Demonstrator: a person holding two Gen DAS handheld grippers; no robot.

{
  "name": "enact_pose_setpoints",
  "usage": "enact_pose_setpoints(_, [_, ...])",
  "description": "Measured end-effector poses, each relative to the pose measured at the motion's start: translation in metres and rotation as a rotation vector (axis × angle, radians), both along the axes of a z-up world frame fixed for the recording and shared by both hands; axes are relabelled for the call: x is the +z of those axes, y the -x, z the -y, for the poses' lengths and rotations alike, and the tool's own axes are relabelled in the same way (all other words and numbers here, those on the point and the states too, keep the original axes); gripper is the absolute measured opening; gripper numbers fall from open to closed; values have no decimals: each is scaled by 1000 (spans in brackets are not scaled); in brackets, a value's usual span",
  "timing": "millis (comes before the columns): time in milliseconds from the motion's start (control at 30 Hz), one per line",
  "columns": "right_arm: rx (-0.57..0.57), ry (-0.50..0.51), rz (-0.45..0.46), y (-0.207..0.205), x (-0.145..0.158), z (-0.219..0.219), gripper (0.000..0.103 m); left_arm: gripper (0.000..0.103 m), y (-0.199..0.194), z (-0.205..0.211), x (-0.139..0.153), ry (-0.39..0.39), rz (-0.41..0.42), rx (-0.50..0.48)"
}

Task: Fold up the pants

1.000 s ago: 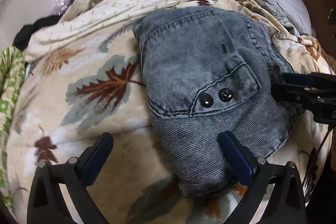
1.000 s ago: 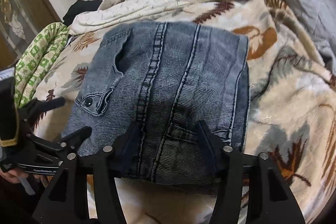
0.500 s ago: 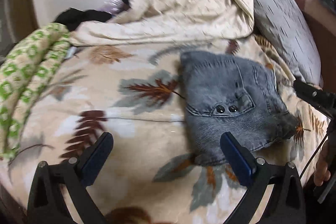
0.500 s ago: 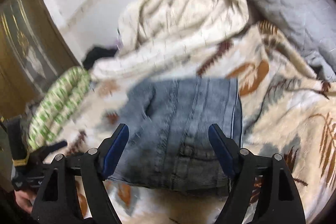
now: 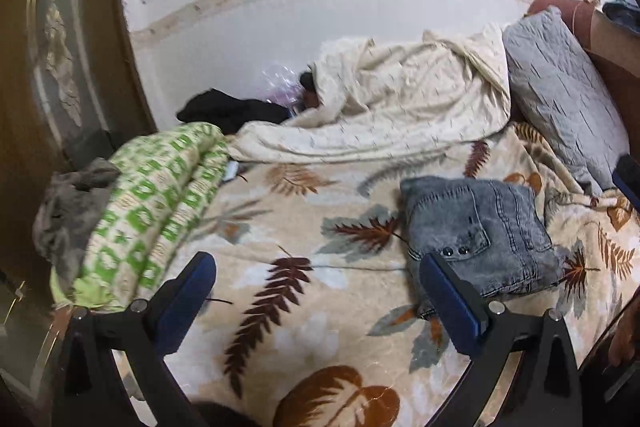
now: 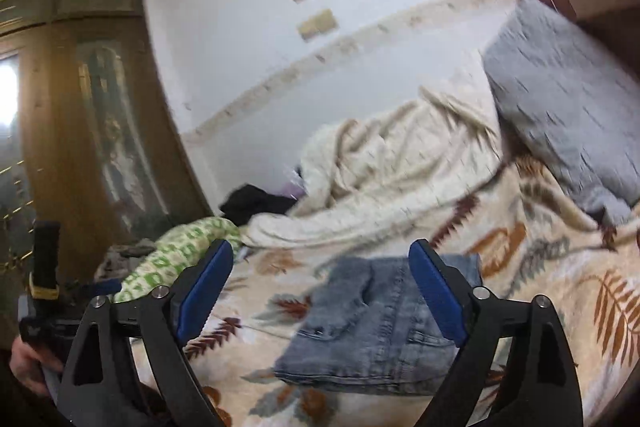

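Your 2 grippers, left (image 5: 316, 291) and right (image 6: 320, 287), are released; the right's jaws just widened, gripping nothing. The folded pants (image 5: 476, 231) lie, apparently untouched, on the blanket (image 5: 300, 315).

Grey denim pants (image 5: 476, 235), folded compact, lying flat

Folded jeans on a leaf-print blanket

The jeans (image 5: 476, 231) lie folded on the blanket (image 5: 304, 307); the left gripper (image 5: 316, 291) hangs above with jaws wide apart, holding nothing, a grey pillow (image 5: 560, 95) behind.
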State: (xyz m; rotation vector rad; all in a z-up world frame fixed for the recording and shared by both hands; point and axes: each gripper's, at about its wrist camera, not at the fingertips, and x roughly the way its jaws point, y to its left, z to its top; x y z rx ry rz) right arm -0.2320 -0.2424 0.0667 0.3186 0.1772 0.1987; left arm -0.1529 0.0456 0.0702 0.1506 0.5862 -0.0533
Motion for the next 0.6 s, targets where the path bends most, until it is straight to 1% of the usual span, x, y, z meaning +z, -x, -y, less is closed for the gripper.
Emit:
enact_pose_setpoints(100, [25,-10,62,16,4,-5,93,103,15,-5,13,-8,35,27])
enact_pose_setpoints(200, [9,-13,132,35,10,-9,96,103,32,-7,27,-14,71,50])
enact_pose_setpoints(267, [-3,-13,142,40,11,-9,99,103,41,-8,35,-17,94,63])
enact_pose_setpoints(467, [21,-64,144,43,13,-1,99,103,68,-15,60,-20,156,111])
enact_pose_setpoints(600, [15,-65,167,50,15,-1,100,103,84,-19,77,-23,197,146])
